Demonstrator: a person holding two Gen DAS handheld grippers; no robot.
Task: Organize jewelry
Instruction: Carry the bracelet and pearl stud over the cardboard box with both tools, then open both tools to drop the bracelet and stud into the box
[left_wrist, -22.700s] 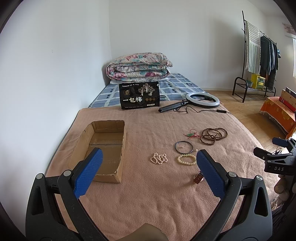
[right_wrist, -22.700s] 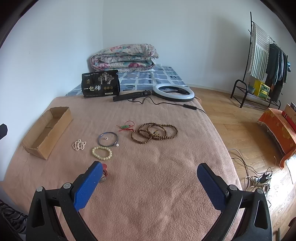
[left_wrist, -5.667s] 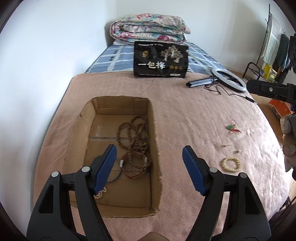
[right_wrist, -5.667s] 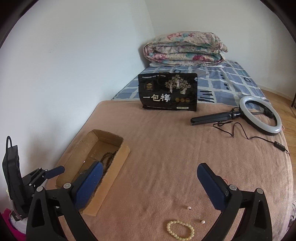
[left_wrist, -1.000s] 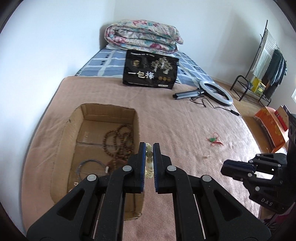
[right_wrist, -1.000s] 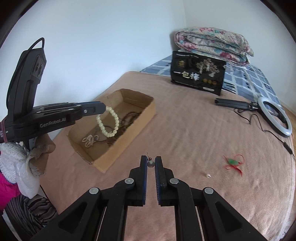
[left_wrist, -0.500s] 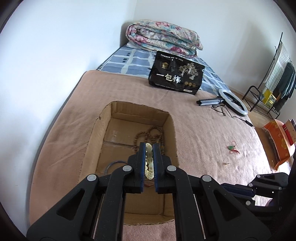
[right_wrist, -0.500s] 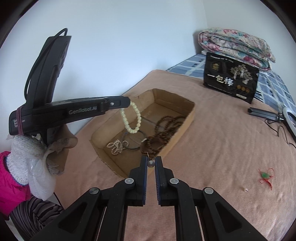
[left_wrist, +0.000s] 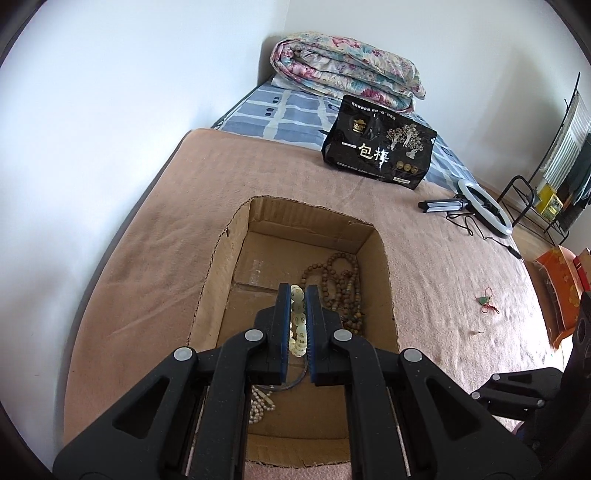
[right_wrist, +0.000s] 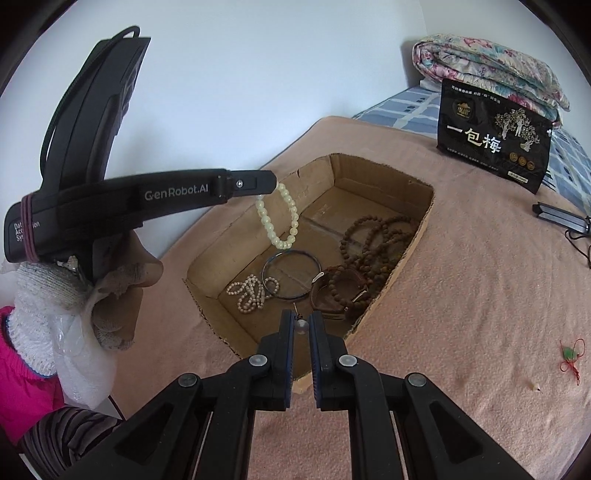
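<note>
The shallow brown cardboard box (right_wrist: 424, 206) sits open on the pinkish-brown blanket (right_wrist: 480, 295), and both tools are held over it so that what they carry will fall inside. The left gripper (left_wrist: 297, 291) is pinched shut on the pale cream bead bracelet (right_wrist: 279, 218), which dangles as a loop above the middle of the box, clear of the floor; held by its top like that, it should drop straight in once the jaws part. The right gripper (right_wrist: 301, 318) is clamped on a small pearl-like earring (right_wrist: 301, 325) with a thin hook sticking up, poised just over the box's near wall, probably waiting its turn. Already lying in the box are a tangle of long brown wooden bead strands (right_wrist: 373, 240) against its right wall, a thin dark bangle (right_wrist: 291, 275) in the middle, a heap of small white pearls (right_wrist: 251, 290) towards the near-left corner, and something brown and strap-like by the near-right corner that I can't identify. Well to the right of the box, out on the blanket, a little green charm on red cord (right_wrist: 570, 354) and a tiny pale bit (right_wrist: 533, 387) lie waiting, so I'd judge the sorting nearly done
</note>
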